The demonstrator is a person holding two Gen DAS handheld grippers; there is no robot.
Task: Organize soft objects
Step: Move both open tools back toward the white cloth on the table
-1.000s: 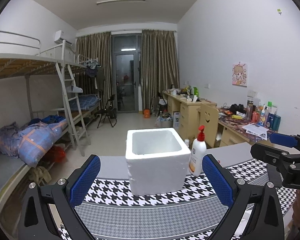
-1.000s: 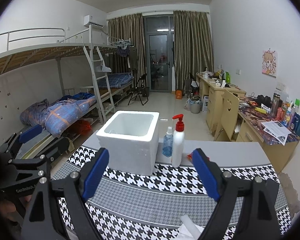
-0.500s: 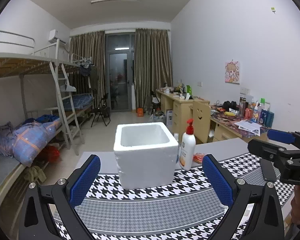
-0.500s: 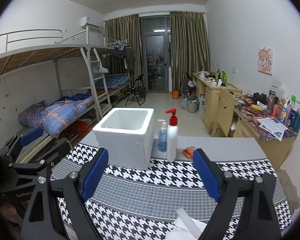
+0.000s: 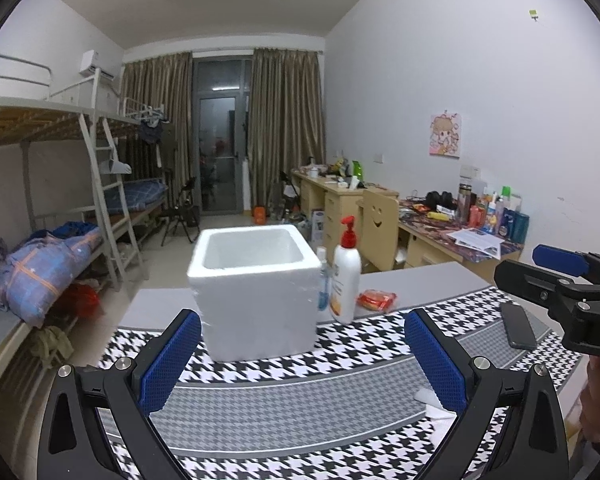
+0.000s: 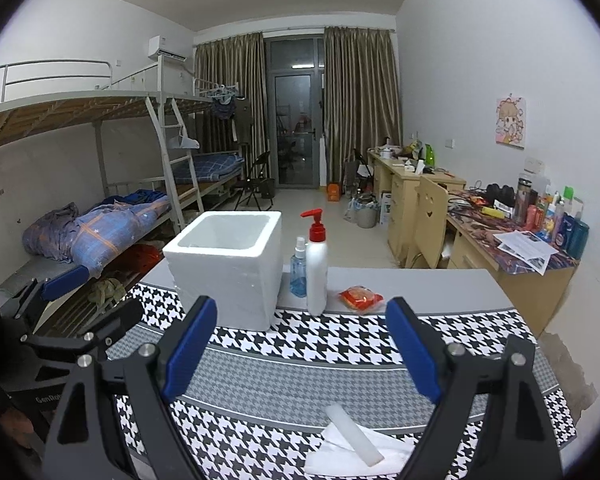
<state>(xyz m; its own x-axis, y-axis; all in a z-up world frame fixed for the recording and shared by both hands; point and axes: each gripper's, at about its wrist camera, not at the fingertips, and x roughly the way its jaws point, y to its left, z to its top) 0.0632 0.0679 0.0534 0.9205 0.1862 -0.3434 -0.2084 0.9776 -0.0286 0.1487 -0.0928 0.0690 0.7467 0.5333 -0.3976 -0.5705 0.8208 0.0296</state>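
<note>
A white foam box [image 5: 256, 288] stands open-topped on the houndstooth tablecloth [image 5: 300, 396]; it also shows in the right wrist view [image 6: 228, 268]. A small red packet [image 6: 360, 299] lies on the grey table to its right, seen too in the left wrist view [image 5: 377, 300]. A white folded cloth with a white strip on it [image 6: 354, 446] lies near the front edge. My left gripper [image 5: 302, 364] is open and empty, above the cloth in front of the box. My right gripper [image 6: 302, 354] is open and empty, just beyond the white cloth.
A white pump bottle with a red top [image 6: 317, 268] and a small blue spray bottle [image 6: 299, 268] stand right of the box. A dark phone [image 5: 518, 326] lies at the table's right. Bunk beds stand left, desks right.
Both grippers have pulled back and tilted, so the box and bottles appear farther and more table shows. The red packet and phone came into the left wrist view. Both jaws stay open.
</note>
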